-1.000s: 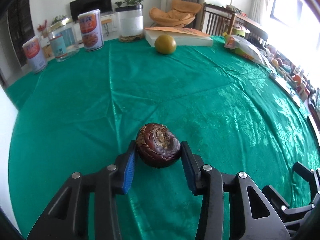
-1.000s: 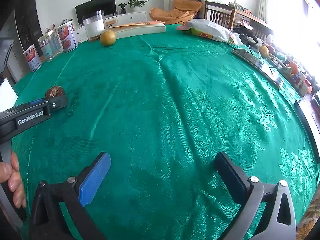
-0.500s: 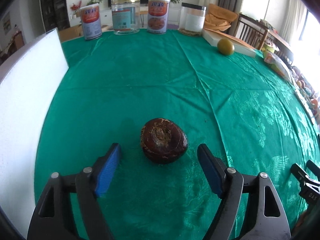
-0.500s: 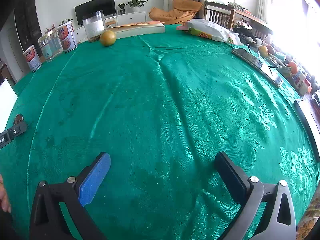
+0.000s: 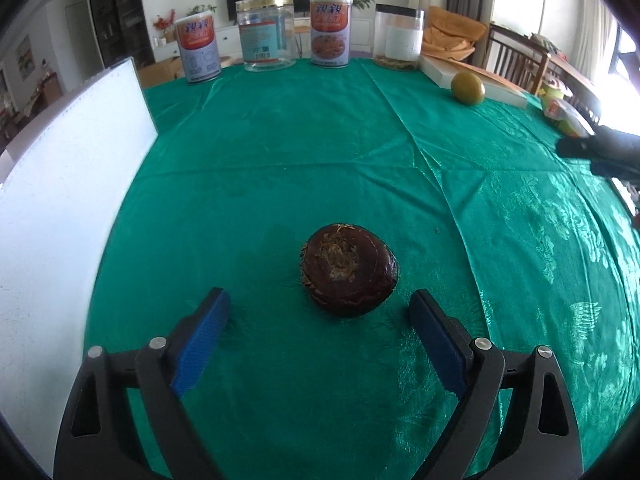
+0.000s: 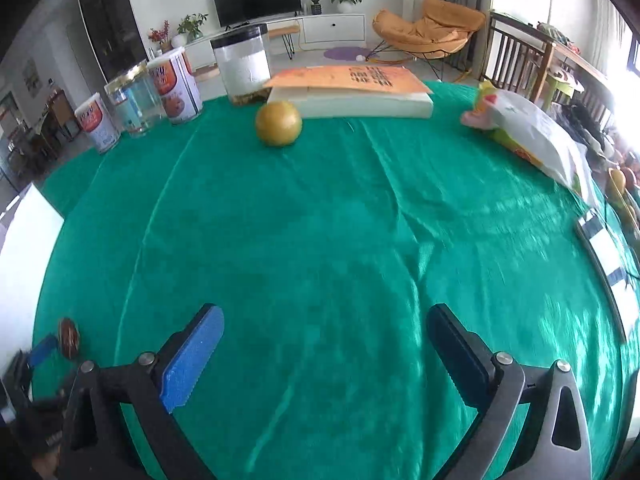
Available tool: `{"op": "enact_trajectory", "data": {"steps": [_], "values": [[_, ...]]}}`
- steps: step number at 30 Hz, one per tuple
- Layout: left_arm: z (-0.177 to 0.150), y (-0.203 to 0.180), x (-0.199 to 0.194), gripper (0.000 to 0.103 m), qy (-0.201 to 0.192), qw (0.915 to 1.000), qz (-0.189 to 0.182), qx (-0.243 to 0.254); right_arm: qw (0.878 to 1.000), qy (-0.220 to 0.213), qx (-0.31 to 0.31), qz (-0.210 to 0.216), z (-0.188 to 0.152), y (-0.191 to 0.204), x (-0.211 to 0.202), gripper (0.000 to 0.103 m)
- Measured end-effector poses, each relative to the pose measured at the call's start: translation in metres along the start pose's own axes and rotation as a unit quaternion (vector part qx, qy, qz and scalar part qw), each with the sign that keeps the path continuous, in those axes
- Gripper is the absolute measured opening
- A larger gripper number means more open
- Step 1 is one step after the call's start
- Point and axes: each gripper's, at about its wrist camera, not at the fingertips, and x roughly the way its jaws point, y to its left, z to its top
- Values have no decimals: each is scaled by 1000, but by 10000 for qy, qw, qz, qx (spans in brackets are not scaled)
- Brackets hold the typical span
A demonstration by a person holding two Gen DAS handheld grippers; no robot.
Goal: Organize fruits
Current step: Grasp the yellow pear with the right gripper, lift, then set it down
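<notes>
- left gripper [image 5: 318, 320]: jaws spread wide, holding nothing; blue pads [image 5: 202, 340] sit low over the green tablecloth [image 5: 280, 152].
- dark brown fruit [image 5: 349, 269] lies on the cloth just ahead of the left fingertips, between their lines but touching neither, closer to the right-hand finger.
- right gripper [image 6: 324, 350]: jaws wide apart, nothing between them, only bare cloth ahead.
- yellow-green round fruit [image 6: 278, 123] sits far ahead of the right gripper, slightly left of its centre line, just beside a white flat box [image 6: 360, 104] with an orange sheet on top.
- left view shows that same fruit [image 5: 467, 87] far ahead and to the right.
- right view only: plastic bag of snacks [image 6: 532, 136] far ahead on the right; orange lounge chair [image 6: 430, 30] beyond the table.
- right view catches the brown fruit as a small sliver at its far left edge, next to the left gripper's blue pad.
- left view only: white board [image 5: 60, 184] close on the left; the right gripper shows as a dark shape at the right edge.
- both views: row of tins and clear jars [image 5: 266, 32] at the far table edge.
</notes>
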Motion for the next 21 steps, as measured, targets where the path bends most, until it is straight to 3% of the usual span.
{"op": "enact_trajectory", "data": {"steps": [1,6,11,12,13,17,21], "values": [[0,0,0,93,0,10000,-6,-4,9999,2,89,98,19,2,12,89],[0,0,0,93,0,10000,-14,-19,9981,32,492,373,89,12,68,79],[0,0,1,93,-1,10000,-11,-22,9959,360,719,405,127,17,109,74],[0,0,1,93,-1,10000,-6,-28,9949,562,738,393,128,18,118,67],[1,1,1,93,-1,10000,-1,-33,9934,695,772,490,126,18,123,51],[1,1,1,93,-1,10000,2,-34,9931,678,770,566,107,12,103,51],[1,1,1,93,-1,10000,0,-33,9884,1175,310,907,66,12,51,51]]}}
